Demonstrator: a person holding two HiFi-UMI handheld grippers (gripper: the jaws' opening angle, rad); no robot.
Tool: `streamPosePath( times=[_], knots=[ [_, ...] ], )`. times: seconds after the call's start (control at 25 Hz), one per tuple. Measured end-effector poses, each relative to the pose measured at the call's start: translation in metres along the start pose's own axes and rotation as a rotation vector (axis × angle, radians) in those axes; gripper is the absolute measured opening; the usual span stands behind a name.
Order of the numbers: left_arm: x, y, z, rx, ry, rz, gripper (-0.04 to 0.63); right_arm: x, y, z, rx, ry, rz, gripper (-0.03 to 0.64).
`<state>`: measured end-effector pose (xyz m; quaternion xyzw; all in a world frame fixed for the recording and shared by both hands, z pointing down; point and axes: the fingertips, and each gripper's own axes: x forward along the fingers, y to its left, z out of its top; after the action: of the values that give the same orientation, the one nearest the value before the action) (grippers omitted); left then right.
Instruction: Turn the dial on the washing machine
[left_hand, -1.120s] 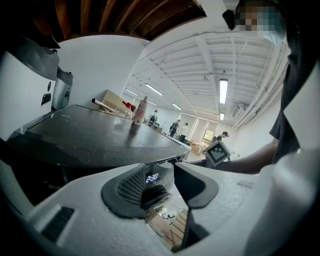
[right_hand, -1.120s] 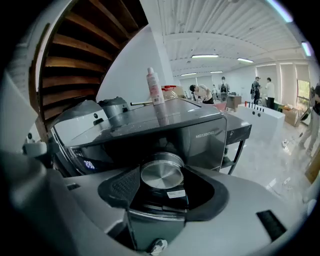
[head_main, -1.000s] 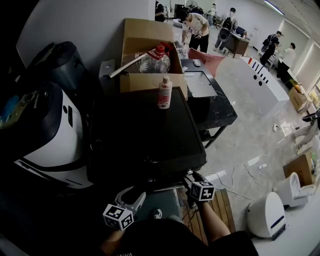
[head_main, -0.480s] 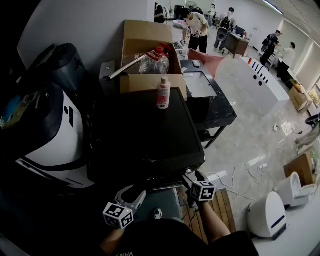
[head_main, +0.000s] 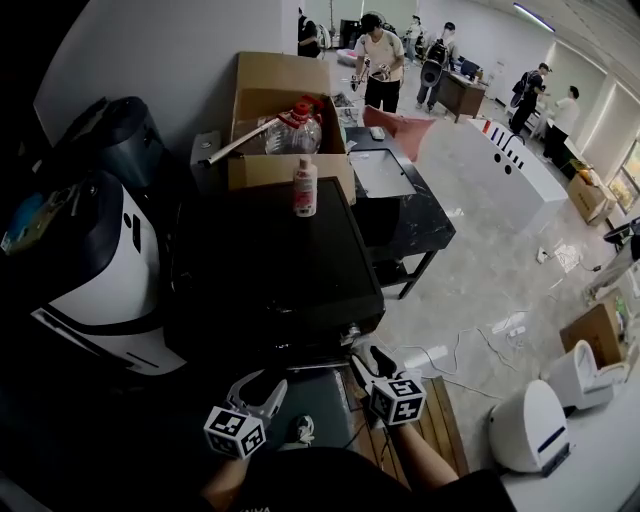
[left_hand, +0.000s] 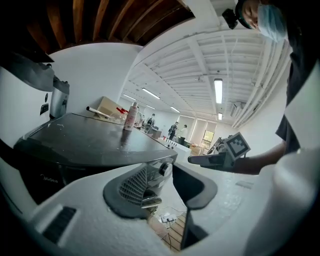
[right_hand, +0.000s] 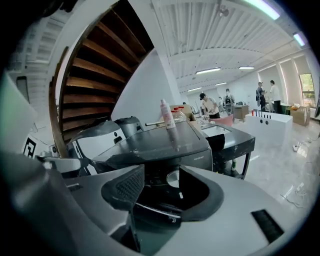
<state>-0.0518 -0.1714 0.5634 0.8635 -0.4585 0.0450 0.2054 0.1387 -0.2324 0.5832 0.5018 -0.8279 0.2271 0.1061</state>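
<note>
Black and glossy, the box-shaped washing machine (head_main: 270, 260) fills the middle of the head view. Its front panel is so foreshortened there that the small round silver dial (right_hand: 173, 178) is only a dim speck near the lid's 5 o'clock corner; the right gripper view shows it plainly. The right hand-held gripper (head_main: 370, 356) hovers just short of the dial, its jaws apart and closing, with the dial framed between them but not touched. The left hand-held gripper (head_main: 264, 384) hangs below the lid's 6 o'clock edge, jaws apart and closing on nothing. A pink-and-white plastic bottle (head_main: 305, 187) stands upright at the lid's 12 o'clock edge. Both forearms are cut off by the lower frame edge.
</note>
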Motion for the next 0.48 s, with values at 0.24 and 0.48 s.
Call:
streamPosePath(
  times=[0.24,0.48],
  knots=[
    [-0.019,-0.043,-0.008,0.018,-0.034,0.011,0.146,-0.066,0.019,0.004,-0.032,-0.067,0.043,0.172],
    [-0.046,-0.088,-0.021,0.032,-0.057,0.034,0.135,-0.129,0.038,-0.010,-0.068,-0.084,0.085,0.112]
  ],
)
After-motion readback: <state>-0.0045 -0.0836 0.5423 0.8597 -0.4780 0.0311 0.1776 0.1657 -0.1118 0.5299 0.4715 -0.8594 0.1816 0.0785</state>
